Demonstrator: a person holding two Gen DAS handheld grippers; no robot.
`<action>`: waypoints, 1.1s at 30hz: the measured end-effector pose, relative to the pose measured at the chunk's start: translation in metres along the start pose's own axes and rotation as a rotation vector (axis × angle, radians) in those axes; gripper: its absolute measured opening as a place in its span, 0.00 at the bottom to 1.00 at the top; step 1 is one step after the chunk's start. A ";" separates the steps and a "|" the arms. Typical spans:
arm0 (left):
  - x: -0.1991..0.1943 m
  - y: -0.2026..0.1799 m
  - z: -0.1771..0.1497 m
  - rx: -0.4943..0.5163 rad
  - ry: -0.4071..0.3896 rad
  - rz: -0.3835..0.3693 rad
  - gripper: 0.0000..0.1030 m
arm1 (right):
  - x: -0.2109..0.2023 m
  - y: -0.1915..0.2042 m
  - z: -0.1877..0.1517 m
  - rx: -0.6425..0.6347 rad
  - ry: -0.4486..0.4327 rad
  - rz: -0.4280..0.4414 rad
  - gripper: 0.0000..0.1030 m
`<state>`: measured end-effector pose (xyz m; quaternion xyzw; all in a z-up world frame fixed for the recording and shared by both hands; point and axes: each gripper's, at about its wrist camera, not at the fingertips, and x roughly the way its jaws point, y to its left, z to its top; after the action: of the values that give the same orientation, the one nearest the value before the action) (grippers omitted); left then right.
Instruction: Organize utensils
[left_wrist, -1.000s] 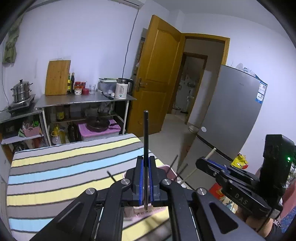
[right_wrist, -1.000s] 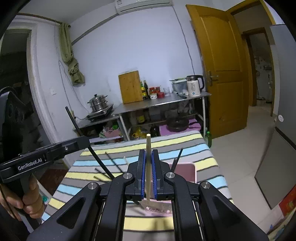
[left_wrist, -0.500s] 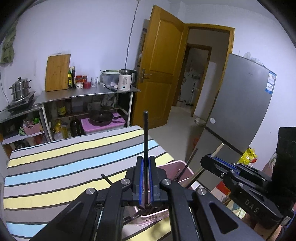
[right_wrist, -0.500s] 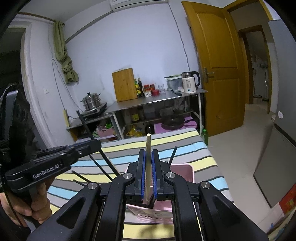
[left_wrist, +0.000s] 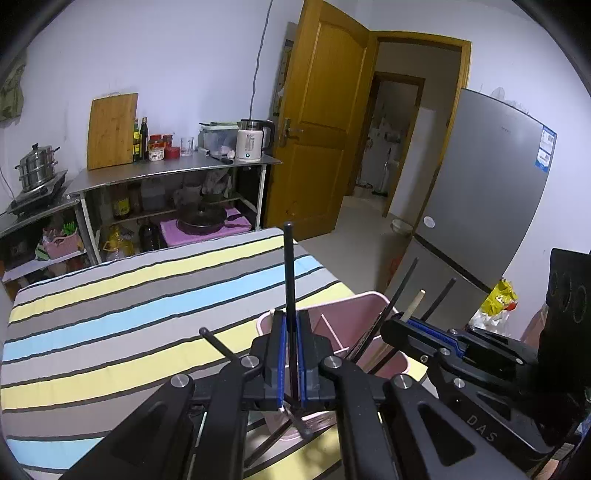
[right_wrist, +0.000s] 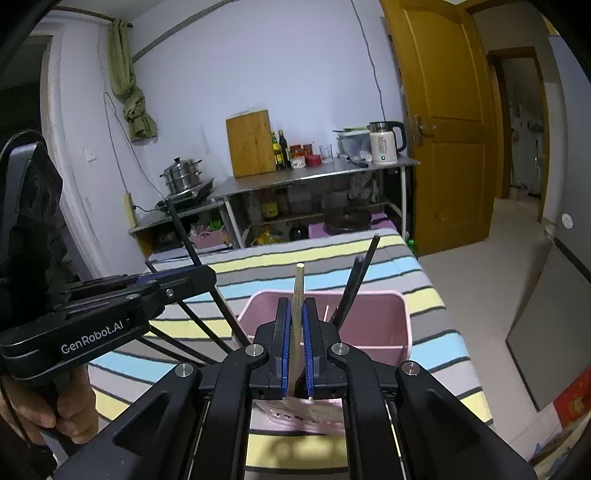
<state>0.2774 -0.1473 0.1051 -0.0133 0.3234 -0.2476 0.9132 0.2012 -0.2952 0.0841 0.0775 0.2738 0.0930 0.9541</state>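
In a small kitchen, yellow door (left_wrist: 325, 122) and steel rack (left_wrist: 166, 173) at the back, above a striped surface (left_wrist: 129, 302) carrying a pink divided holder (left_wrist: 369, 301) near its right-hand edge

Left tool (left_wrist: 290, 354): narrow, clamped on a black chopstick (left_wrist: 289, 280) held upright, long axis running straight up out of the pads, lower end hidden below them

Right tool (right_wrist: 294, 343): narrow too, clamped on a pale wooden chopstick (right_wrist: 298, 288), likewise upright between the blue pads, blunt end on top

Holder straight ahead of and just below the right tool, its near wall hidden under the fingers; from the left tool, ahead and a little to the right, with the right tool alongside on that same side. Already inside: a few black chopsticks (right_wrist: 354, 284) leaning up and to the right, which compartment hard to tell. On the cloth left of the holder, more loose black chopsticks (left_wrist: 218, 345), lying slanted, apart from the holder

Judged from this: both sticks poised over or just short of the holder's mouth, the right tool the more squarely lined up and probably the nearer. Coming move likely a short drop with the long axis kept vertical, lower end first into the opening, then a widening of the pads; for the left, a small shift rightward first. Main risk: catching the leaning black sticks, or the rim, on the way down
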 end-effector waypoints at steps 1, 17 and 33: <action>0.001 0.001 -0.001 -0.003 0.003 -0.004 0.05 | 0.001 0.000 -0.001 0.002 0.005 0.000 0.06; -0.046 0.006 0.002 -0.016 -0.077 -0.018 0.17 | -0.023 0.006 0.011 -0.015 -0.038 -0.016 0.13; -0.106 0.004 -0.040 -0.027 -0.130 -0.018 0.18 | -0.071 0.015 -0.004 -0.010 -0.081 -0.016 0.14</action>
<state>0.1843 -0.0895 0.1350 -0.0448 0.2664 -0.2499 0.9298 0.1380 -0.2956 0.1195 0.0743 0.2353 0.0836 0.9655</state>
